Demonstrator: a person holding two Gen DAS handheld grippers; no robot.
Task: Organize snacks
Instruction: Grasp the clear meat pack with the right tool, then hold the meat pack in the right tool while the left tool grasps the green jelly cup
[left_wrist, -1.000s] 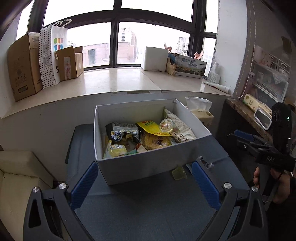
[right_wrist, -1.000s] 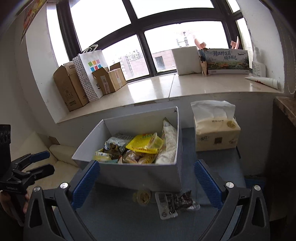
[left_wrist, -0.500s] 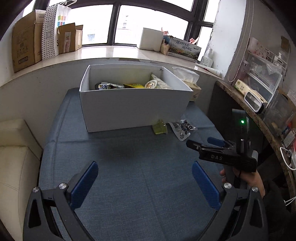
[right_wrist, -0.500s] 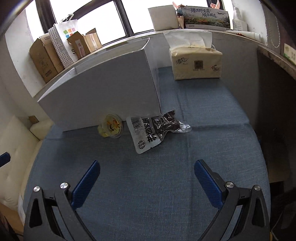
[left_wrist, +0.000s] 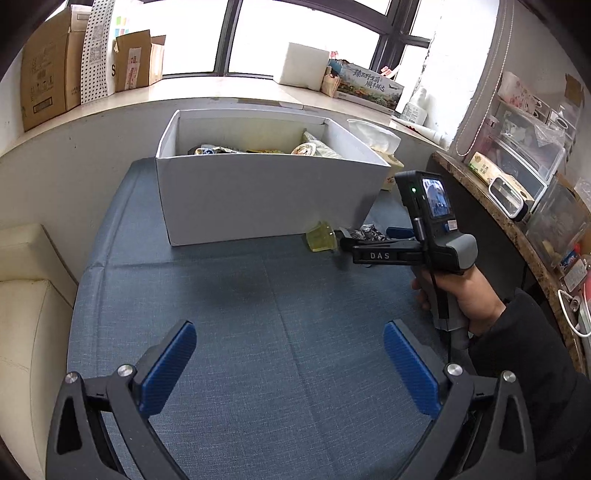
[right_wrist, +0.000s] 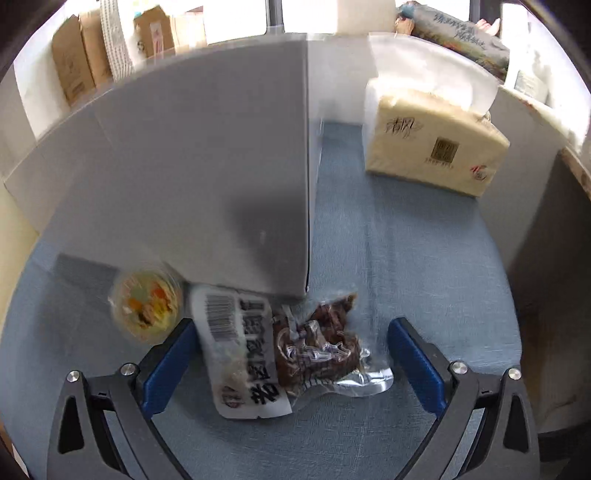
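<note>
Right wrist view: right gripper (right_wrist: 288, 363), fingers spread, straddles the clear vacuum-sealed dark snack pouch (right_wrist: 291, 350); a small yellow jelly cup (right_wrist: 147, 304) lies beside its left finger. Both remain outside the mostly filled white cardboard box (left_wrist: 258, 192). Left gripper (left_wrist: 288, 365) gapes empty.

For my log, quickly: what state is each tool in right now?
Left tool: open, holding nothing.
Right tool: open around the snack packet, not closed on it.

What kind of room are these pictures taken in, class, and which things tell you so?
Probably a lived-in home or office corner by a window: a cloth-covered table with a white box of snacks, a tissue pack, and cardboard boxes on the windowsill.
</note>
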